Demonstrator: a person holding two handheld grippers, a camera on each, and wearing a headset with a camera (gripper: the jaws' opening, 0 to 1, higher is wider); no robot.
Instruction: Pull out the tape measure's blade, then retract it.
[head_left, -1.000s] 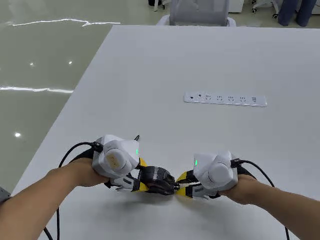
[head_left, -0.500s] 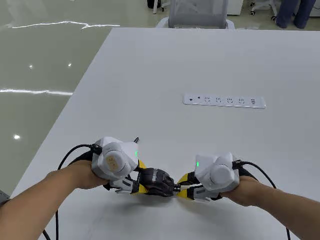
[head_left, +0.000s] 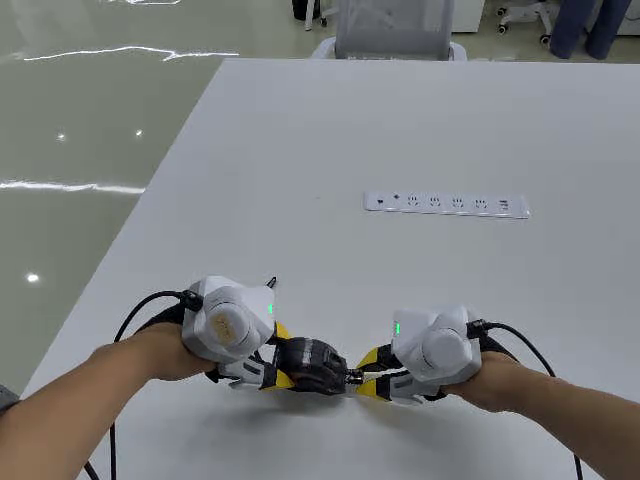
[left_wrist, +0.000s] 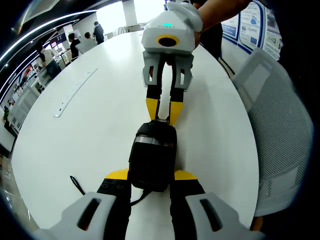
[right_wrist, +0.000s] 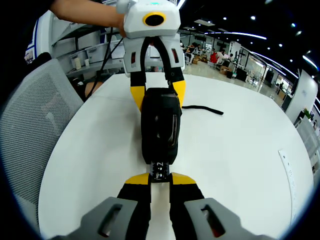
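Left gripper (head_left: 283, 355): jaws clamped on both sides of the black tape measure (head_left: 312, 364) case, lower centre of head view. The case sits low over the white table (head_left: 400, 120), near its front edge (can't tell if it touches the surface).

Right gripper (right_wrist: 160, 179): yellow fingertips pressed together on the blade (right_wrist: 158, 170) tip. A short stub with printed marks shows between the case mouth and the tips in right gripper view.

The two grippers face each other nose to nose with the case between them, a hand on each.

A black wrist strap (right_wrist: 202, 109) trails off the case on the table, centre right of right gripper view.

A white power strip (head_left: 446, 203) lies right of centre in head view, well apart from the grippers. A grey chair (head_left: 395, 25) stands at the table's far edge, top centre.
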